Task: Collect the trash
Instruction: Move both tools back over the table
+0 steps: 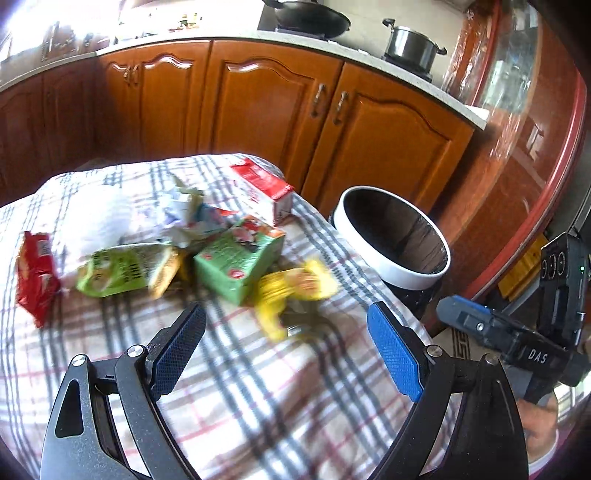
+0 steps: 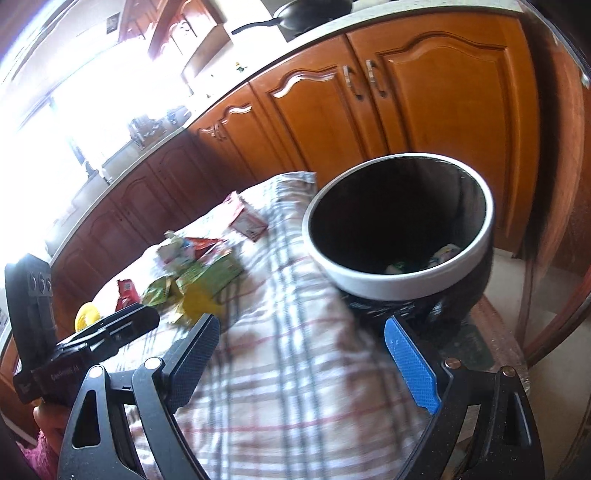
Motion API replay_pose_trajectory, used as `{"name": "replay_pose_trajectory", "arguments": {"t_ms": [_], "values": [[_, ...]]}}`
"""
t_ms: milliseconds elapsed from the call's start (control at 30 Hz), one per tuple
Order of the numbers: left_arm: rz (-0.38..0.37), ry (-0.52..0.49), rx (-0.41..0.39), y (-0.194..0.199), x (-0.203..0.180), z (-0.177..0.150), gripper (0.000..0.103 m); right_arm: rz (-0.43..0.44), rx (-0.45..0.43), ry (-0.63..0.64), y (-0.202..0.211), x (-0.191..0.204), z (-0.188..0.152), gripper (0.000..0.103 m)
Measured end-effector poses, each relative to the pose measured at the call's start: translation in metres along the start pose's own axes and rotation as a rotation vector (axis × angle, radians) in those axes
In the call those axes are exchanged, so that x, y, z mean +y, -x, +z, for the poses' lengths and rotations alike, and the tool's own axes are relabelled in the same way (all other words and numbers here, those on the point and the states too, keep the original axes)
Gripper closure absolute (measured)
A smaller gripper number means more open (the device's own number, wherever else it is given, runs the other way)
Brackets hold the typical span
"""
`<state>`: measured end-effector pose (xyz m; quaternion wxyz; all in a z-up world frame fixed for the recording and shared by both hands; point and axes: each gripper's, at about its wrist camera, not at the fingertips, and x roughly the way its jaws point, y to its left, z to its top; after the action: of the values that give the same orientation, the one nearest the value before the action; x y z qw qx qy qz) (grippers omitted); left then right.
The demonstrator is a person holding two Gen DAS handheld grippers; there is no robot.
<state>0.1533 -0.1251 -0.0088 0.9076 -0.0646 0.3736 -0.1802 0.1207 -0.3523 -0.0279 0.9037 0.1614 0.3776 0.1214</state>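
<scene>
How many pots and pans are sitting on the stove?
2. A black pan sits on the stove at the back middle, and a shiny steel pot with a lid sits to its right. More could be hidden beyond the picture's top edge.

Yellow wrapper [image 1: 295, 291] motion-blurred; bin [image 2: 399, 275] contents dim, unidentifiable; window [image 2: 55, 129] overexposed.
</scene>
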Motion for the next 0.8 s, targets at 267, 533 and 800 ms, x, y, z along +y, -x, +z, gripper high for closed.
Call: {"name": "replay_pose_trajectory", "arguments": {"t_ms": [267, 533, 800], "values": [[0.046, 0.03, -0.004, 0.015, 0.03, -0.017, 0.012, 0.027, 0.025, 0.035, -0.009, 0.028, -0.012, 0.011], [0.099, 0.082, -0.007, 0.021, 0.065, -0.024, 0.012, 0.041, 0.033, 0.065, -0.019, 0.048, -0.017, 0.011], [0.133, 0.118, -0.002, 0.017, 0.094, -0.021, 0.012, 0.056, 0.043, 0.097, -0.034, 0.069, -0.018, 0.011]]}}
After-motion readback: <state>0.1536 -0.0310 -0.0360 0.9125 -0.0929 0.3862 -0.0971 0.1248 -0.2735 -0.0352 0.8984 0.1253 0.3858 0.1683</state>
